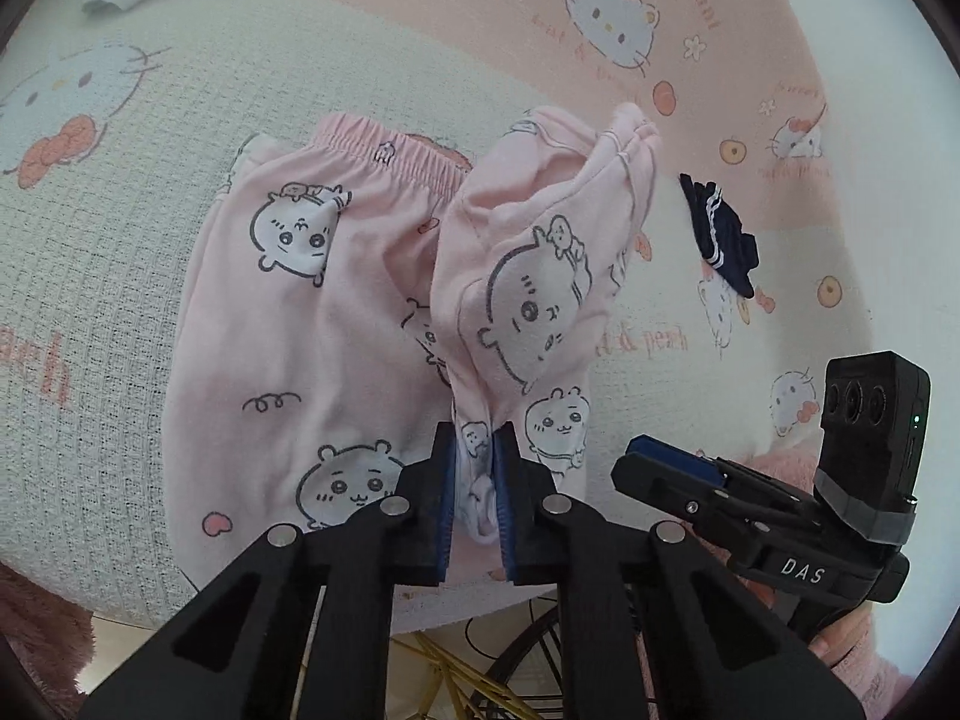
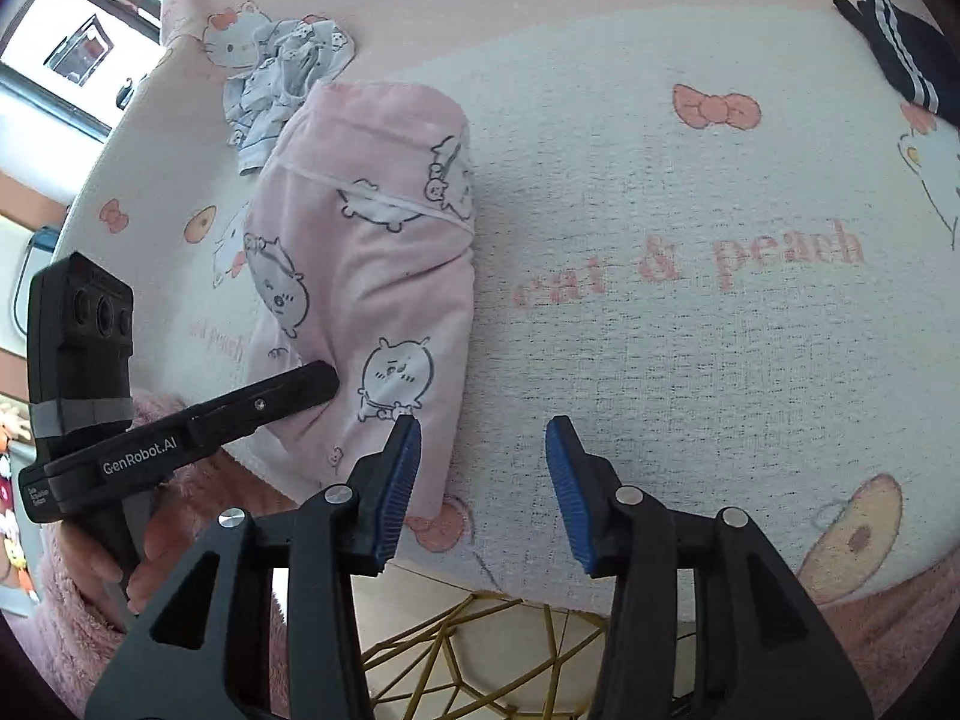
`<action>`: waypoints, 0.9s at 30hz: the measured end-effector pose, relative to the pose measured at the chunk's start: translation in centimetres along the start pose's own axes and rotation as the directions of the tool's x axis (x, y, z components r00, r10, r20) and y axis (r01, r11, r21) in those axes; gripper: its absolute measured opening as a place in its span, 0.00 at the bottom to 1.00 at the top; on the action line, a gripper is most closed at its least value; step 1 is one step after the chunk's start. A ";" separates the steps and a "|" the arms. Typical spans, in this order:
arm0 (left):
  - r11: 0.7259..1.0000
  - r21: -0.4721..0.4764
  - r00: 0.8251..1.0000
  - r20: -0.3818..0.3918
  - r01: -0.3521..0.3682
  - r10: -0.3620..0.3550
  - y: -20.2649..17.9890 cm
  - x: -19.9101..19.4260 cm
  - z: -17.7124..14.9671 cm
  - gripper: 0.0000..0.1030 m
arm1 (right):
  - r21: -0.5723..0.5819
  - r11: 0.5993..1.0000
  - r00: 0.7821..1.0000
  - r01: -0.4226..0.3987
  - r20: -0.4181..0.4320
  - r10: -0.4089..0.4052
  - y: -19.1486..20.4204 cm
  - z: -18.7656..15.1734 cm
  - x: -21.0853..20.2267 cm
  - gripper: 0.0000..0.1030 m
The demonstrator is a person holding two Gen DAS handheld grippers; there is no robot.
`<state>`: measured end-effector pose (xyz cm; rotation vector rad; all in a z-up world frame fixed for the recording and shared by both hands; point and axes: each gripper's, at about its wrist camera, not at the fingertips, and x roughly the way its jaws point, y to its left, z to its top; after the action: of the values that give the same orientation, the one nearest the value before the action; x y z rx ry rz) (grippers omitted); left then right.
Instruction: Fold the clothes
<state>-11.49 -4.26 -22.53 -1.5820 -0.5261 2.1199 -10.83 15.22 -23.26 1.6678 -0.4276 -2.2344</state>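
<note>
The pink trousers (image 1: pixel 312 312) lie on the blanket (image 1: pixel 102 276), soft and light (they'll slump); left gripper (image 1: pixel 477 480) pinches a fold, right gripper (image 2: pixel 483 480) gapes empty. Grip hems.

**Two wrist cameras, both angled steeply down at the bed**

Each fisheye sits just behind its own claw and looks forward and down, close to the printed bedspread (image 1: pixel 120 240). The left view frames the pink trousers (image 1: pixel 312 312) centrally; the right view has them at its left. Both share the trousers, the navy garment (image 2: pixel 912 60) and each other's claw.
</note>
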 end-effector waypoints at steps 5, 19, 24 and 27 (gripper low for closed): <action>0.998 -0.026 0.991 0.114 -0.060 0.062 0.7 -5.9 0.6 0.10 | -0.111 0.985 0.989 0.131 0.077 -0.123 3.0 -0.3 -0.6 0.38; 0.938 -0.118 0.944 -0.074 -0.327 0.320 6.5 -4.5 0.5 0.34 | -0.261 0.964 0.997 0.060 -0.023 -0.068 7.3 0.9 4.5 0.38; 0.974 -0.073 0.975 0.037 -0.217 0.220 4.8 -7.6 0.6 0.32 | -0.199 0.980 0.999 -0.008 0.037 0.015 6.1 1.1 2.9 0.39; 0.980 0.010 0.980 -0.024 -0.197 0.198 3.5 -5.6 0.4 0.32 | -0.201 0.977 0.997 -0.067 0.016 0.071 6.2 0.9 3.0 0.39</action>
<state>-10.90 -10.29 -19.90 -1.7172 -0.3648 2.2384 -12.04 8.37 -23.00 1.5030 -0.2515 -2.1689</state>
